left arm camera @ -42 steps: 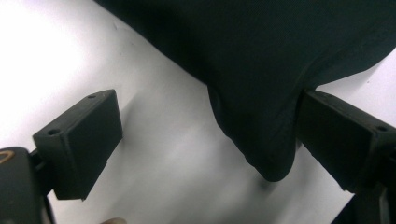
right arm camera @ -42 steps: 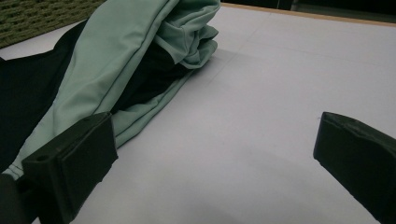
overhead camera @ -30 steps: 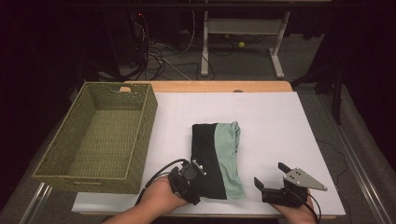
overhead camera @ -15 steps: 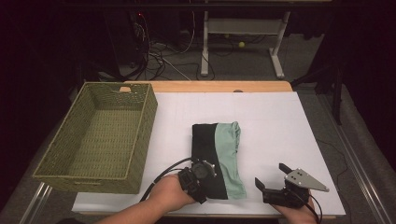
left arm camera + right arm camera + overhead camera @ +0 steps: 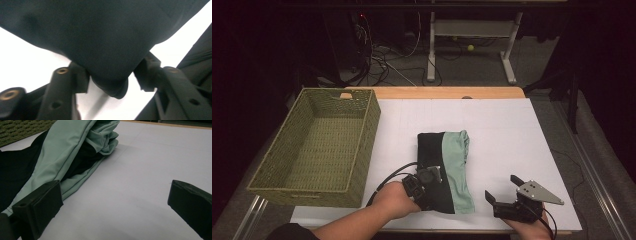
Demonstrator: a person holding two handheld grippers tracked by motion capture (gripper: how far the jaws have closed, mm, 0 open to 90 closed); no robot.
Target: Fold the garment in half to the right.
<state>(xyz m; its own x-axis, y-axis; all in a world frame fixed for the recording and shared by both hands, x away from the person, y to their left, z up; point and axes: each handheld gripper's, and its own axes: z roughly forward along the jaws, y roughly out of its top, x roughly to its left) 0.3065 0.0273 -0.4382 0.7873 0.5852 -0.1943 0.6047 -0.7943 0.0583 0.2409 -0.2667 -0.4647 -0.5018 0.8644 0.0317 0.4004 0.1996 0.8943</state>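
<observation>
My left fingers (image 5: 432, 181) had just been closing around the black near corner of the folded garment (image 5: 447, 167), centre-bottom of the high view on the counter (image 5: 512, 130), probably to lift it toward the basket (image 5: 319, 145) at left. My right fingers (image 5: 498, 200) stood wide, empty, lower right.

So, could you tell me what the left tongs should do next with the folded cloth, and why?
Probably finish closing. The left tongs have just been closing, and a black fold of the cloth already sits between the jaws, though the pads do not yet look pressed on it. The right tongs rest open beside it.
</observation>
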